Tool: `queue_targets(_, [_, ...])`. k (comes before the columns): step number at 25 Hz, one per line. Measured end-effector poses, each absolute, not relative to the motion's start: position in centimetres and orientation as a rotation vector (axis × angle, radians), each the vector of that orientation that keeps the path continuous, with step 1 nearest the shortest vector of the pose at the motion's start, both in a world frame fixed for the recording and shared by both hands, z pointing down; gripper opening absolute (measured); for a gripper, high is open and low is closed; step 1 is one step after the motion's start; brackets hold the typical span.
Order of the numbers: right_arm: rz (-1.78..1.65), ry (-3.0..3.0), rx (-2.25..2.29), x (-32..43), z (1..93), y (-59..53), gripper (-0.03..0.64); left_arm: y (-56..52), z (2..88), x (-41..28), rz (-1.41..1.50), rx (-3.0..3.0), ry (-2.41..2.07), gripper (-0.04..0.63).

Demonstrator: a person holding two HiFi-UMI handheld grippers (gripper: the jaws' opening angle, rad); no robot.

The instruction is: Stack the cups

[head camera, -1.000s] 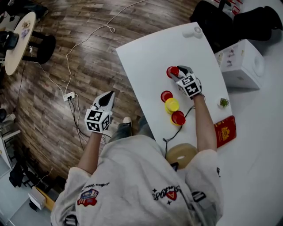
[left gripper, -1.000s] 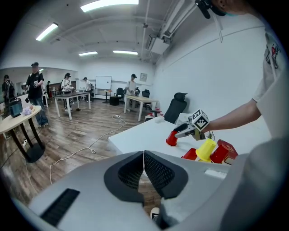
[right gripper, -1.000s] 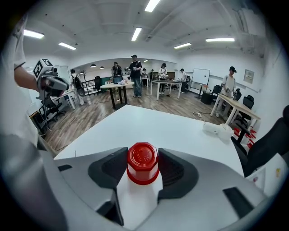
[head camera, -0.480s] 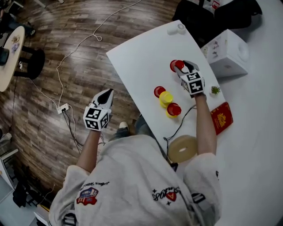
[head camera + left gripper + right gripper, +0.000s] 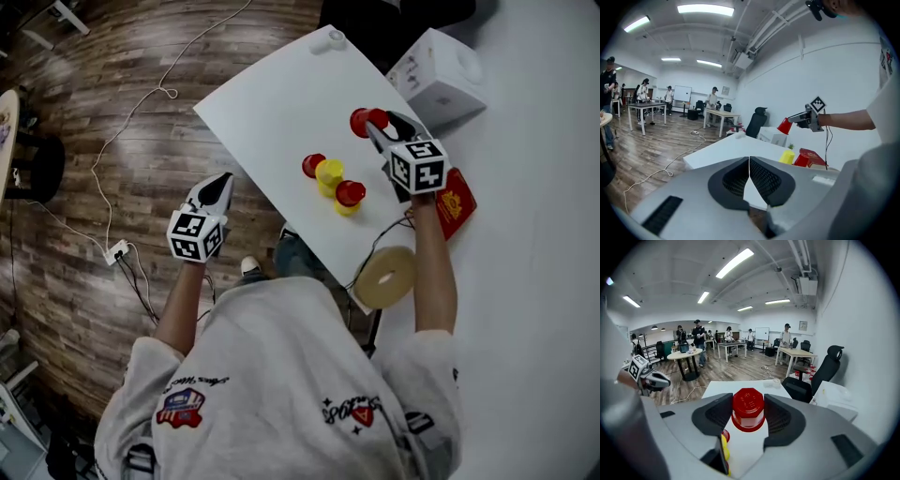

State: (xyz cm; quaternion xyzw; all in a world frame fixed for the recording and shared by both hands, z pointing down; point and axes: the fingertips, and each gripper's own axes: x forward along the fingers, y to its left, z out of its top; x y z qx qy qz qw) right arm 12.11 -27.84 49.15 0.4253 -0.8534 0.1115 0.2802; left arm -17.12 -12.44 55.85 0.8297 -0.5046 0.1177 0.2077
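Your right hand-held gripper (image 5: 748,412) has its jaws partway apart and pressed on either side of a red cup (image 5: 748,408), gripping it by the body with the flat base turned towards the hand-held gripper's camera and the wider rim pointing away. The left gripper view shows that cup in the air above the desk (image 5: 267,98), tilted, over the far right part of the white top. The other cups stand together in a short row near the middle of the desk: a second red cup (image 5: 314,165), a yellow cup (image 5: 329,172) right against it, and a third red cup (image 5: 350,192) with some yellow showing beneath it. Whether that one sits on another cup cannot be made out. Your left hand-held gripper (image 5: 749,160) has its jaws closed together with nothing between them, and it hangs off the near left edge of the desk, over the wooden floor (image 5: 122,122), well apart from the cups. A red booklet (image 5: 457,202) lies just beside your right wrist, and a white box (image 5: 436,75) stands beyond it.
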Motion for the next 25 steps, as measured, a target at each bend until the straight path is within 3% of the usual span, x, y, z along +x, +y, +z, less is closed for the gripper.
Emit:
queue_targets(11, [0.367, -2.222, 1.034, 10.7, 51.3, -17.8, 0.213, -7.9, 54.7, -16.4, 0.321, 2.375, -1.345, 0.009])
queue_targets(25, [0.475, -2.162, 1.016, 10.6, 55.2, -15.1, 0.215, -5.3, 55.1, -18.3, 0.318, 2.353, -1.368, 0.009])
